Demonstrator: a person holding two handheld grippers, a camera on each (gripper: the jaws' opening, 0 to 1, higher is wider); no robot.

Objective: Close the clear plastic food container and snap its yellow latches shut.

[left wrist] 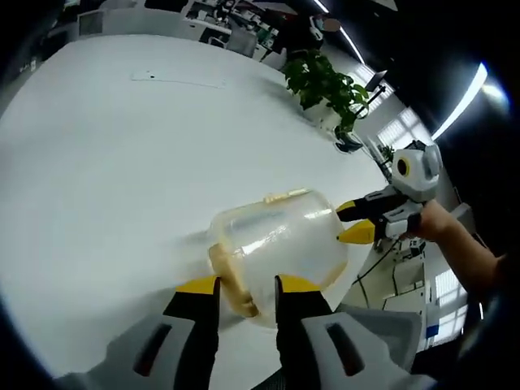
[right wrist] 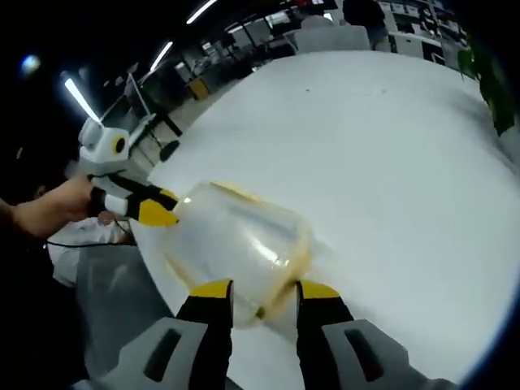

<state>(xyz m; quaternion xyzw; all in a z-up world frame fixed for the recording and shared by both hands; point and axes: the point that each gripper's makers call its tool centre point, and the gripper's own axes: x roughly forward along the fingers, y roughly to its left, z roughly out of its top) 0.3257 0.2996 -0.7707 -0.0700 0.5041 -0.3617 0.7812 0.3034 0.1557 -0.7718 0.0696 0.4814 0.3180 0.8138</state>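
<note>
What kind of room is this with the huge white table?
Probably an open office: the big white table has rows of desks and chairs behind it, a potted plant at its edge, and long ceiling strip lights.

No readable text, label, brand, number or sign is showing anywhere in the left gripper view or the right gripper view.

One clear container (left wrist: pixel 280 248) lies on one white desk (left wrist: pixel 122 162). Two yellow latches show on it: one (left wrist: pixel 286 195) at its far edge, one (left wrist: pixel 230 280) at its near edge. Two grippers are at the container, the left gripper (left wrist: pixel 246 286) near and the right gripper (left wrist: pixel 355 221) to the right. One potted plant (left wrist: pixel 327 85) stands at the desk's far edge.
</note>
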